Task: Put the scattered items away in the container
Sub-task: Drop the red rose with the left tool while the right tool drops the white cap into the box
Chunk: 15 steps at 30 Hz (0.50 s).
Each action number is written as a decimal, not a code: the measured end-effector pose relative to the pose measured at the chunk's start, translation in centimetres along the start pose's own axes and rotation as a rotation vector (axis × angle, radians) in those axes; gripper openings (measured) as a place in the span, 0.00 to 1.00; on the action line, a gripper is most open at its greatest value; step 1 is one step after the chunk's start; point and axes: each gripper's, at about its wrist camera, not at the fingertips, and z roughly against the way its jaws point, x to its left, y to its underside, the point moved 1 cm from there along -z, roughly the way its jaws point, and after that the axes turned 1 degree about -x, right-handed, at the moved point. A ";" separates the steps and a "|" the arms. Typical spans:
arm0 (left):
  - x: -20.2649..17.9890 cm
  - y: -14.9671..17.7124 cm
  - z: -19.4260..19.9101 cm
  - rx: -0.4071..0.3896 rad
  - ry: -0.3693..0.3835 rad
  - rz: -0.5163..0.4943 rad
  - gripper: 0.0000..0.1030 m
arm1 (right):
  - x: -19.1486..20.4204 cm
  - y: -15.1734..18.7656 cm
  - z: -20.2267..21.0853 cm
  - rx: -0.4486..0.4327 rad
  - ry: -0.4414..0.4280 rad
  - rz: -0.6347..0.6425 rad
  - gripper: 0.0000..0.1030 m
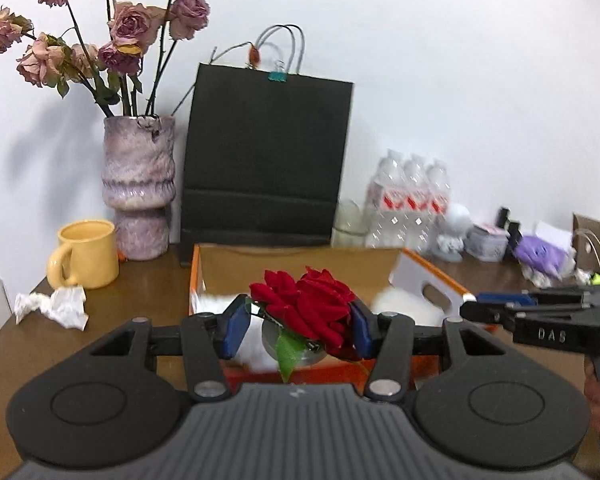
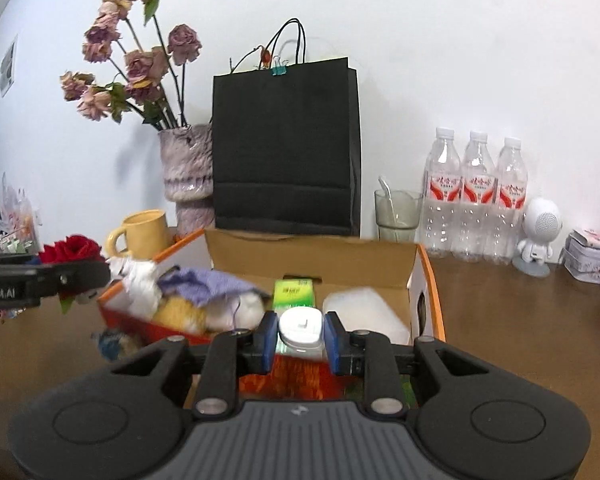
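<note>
Now left gripper (image 1: pixel 298 326) clamped on red rose (image 1: pixel 306 304), right gripper (image 2: pixel 302 336) (blue pads) on white bottle (image 2: pixel 302 330), above box (image 2: pixel 312 258).

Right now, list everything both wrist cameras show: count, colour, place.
Cardboard box: one, orange-edged, table centre.
Artificial red rose: one, in left gripper.
White-capped small bottle: one, in right gripper.
Green carton: one, inside box.
Lilac cloth: one, inside box.
Yellow ceramic mug: one, left of box.
Crumpled white tissue: one, beside mug.
Marbled purple vase: one, holding dried roses.
Black paper bag: one, behind box.
Clear water bottles: three, right.
Drinking glass: one, beside bottles.
White robot figurine: one, far right.
Left gripper: shut on rose.
Right gripper: shut on bottle.
</note>
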 end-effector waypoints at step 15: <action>3.3 -2.1 -10.9 0.102 -0.076 0.112 0.51 | 0.7 -3.0 -12.0 0.124 0.012 -0.078 0.23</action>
